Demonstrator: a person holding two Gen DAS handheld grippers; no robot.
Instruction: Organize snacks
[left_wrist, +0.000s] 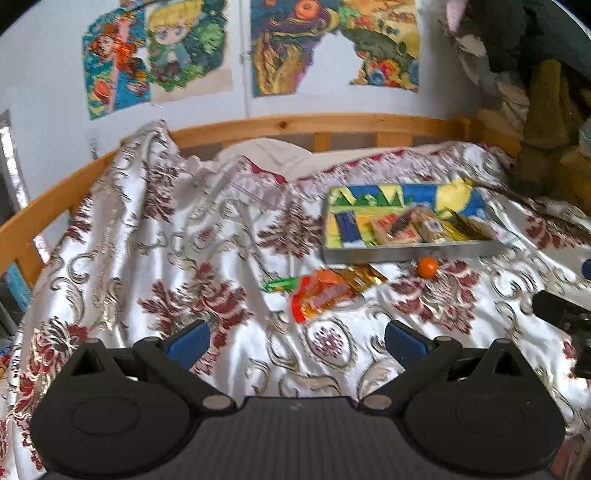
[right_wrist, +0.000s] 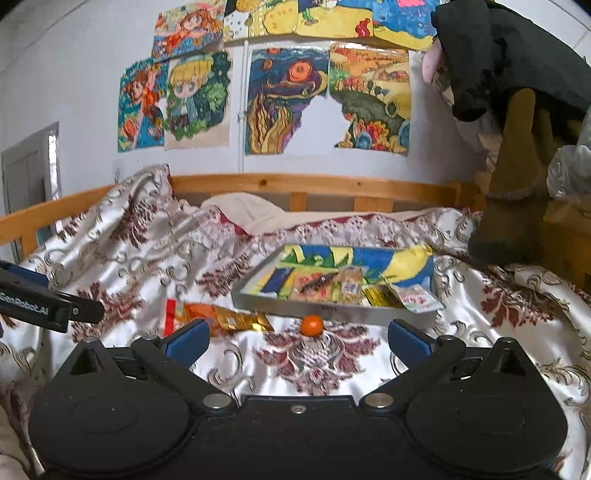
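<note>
A colourful tray (left_wrist: 406, 253) (right_wrist: 332, 308) lies on the bed and holds several snack packets (left_wrist: 406, 227) (right_wrist: 351, 288). In front of it lie an orange packet (left_wrist: 321, 295) (right_wrist: 199, 314), a gold packet (left_wrist: 360, 278) (right_wrist: 243, 321), a green stick (left_wrist: 282, 283) and a small orange ball (left_wrist: 427, 266) (right_wrist: 312, 325). My left gripper (left_wrist: 295, 338) is open and empty, just short of the orange packet. My right gripper (right_wrist: 297, 338) is open and empty, with the ball just beyond its fingertips.
The bed has a white and red patterned cover (left_wrist: 166, 240) (right_wrist: 325, 354) and a wooden rail (left_wrist: 295, 125) (right_wrist: 295, 182) along the wall. Clothes hang at the right (right_wrist: 517, 166). The other gripper shows at the frame edge (left_wrist: 565, 314) (right_wrist: 44, 302).
</note>
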